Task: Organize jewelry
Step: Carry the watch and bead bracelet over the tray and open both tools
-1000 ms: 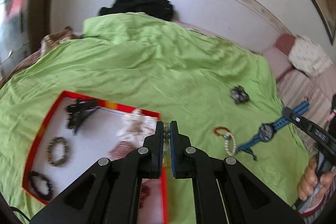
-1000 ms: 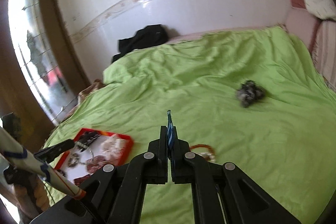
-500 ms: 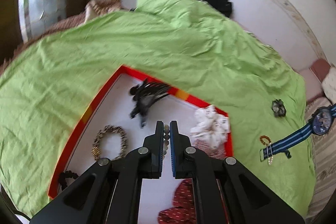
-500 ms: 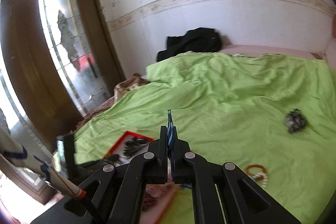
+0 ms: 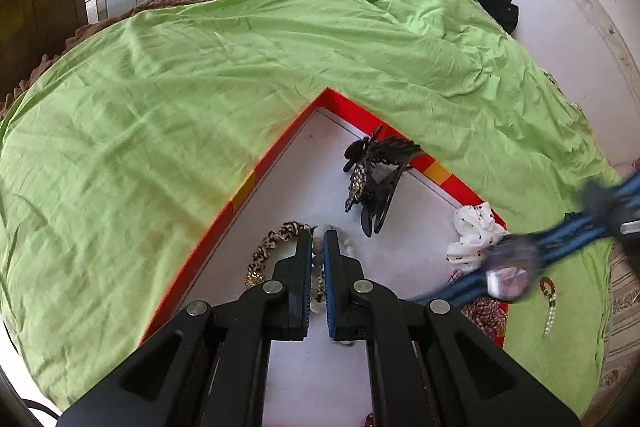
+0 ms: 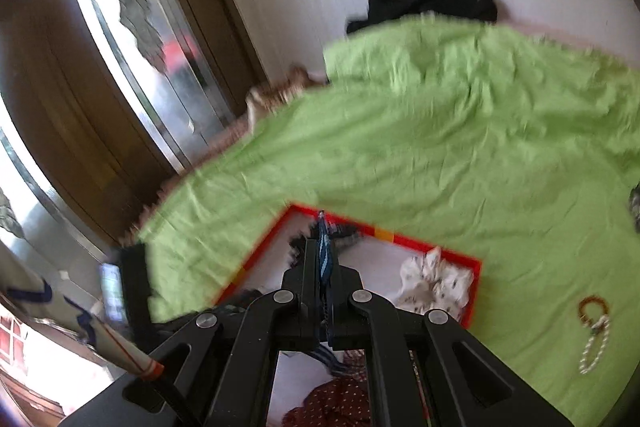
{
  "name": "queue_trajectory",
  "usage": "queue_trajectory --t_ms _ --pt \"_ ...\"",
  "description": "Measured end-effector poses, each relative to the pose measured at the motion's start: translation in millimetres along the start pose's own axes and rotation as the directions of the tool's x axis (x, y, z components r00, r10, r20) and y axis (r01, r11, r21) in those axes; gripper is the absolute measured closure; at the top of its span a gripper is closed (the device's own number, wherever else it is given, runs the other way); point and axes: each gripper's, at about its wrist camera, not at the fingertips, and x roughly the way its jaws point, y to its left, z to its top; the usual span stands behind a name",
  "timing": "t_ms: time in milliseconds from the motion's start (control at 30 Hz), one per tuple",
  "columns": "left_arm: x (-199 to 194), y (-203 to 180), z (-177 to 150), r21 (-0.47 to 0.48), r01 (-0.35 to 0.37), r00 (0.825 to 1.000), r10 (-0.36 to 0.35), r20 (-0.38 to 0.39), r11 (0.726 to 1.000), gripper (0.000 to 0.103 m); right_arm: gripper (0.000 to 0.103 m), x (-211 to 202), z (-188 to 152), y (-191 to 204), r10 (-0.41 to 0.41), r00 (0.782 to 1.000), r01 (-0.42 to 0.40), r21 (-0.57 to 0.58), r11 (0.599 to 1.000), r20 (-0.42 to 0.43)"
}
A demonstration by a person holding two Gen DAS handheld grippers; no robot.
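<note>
Mostly blurred: watch [image 5: 508, 279] pinched in right claw [image 6: 322, 227] (left claw [image 5: 318, 247] clamping beads [image 5: 318, 259]).

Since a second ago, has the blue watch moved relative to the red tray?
Yes. The watch, clamped in the right gripper, left the green sheet and now hangs over the red tray.

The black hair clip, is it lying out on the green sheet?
No, the black hair clip lies inside the red-rimmed tray.
</note>
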Motion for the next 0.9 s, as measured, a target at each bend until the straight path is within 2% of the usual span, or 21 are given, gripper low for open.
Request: queue_trajectory --t_ms 133,367,500,567,633,767,800,867,900 --pt "3 -9 -4 0.023 0.006 1.000 -0.005 -0.018 1.000 0.098 0.101 43 -11 -23 -0.048 0.995 0.051 0.029 0.998 -0.093" --pt "5 -14 -4 0.020 0.025 0.999 -0.024 -0.029 0.999 0.098 0.101 66 -15 -47 -0.088 0.988 0.095 0.055 0.994 -0.126" --pt "-3 -17 -3 0.016 0.054 0.999 -0.054 -0.003 0.998 0.097 0.101 71 -11 -56 -0.082 0.987 0.093 0.076 0.993 -0.137" --pt "-6 -19 -2 0.016 0.062 0.998 -0.062 0.006 0.998 0.091 0.101 76 -9 -57 -0.079 0.986 0.091 0.075 0.993 -0.144" --pt "-9 -20 -2 0.012 0.062 0.998 -0.062 0.019 0.998 0.074 0.100 80 -8 -58 -0.087 0.985 0.098 0.070 0.993 -0.148" --pt "-10 -19 0 0.004 0.055 0.998 -0.056 0.033 0.998 0.072 0.098 86 -4 -61 -0.106 0.983 0.117 0.068 0.991 -0.152" --pt "-10 -18 0 0.001 0.056 0.998 -0.056 0.034 0.998 0.072 0.094 85 -3 -62 -0.105 0.983 0.116 0.072 0.991 -0.150" --pt "-10 -18 1 0.000 0.056 0.998 -0.056 0.036 0.998 0.072 0.079 82 -1 -62 -0.110 0.985 0.121 0.074 0.990 -0.136" --pt "-10 -18 1 0.003 0.053 0.998 -0.053 0.039 0.999 0.072 0.061 78 0 -62 -0.116 0.986 0.125 0.074 0.989 -0.122"
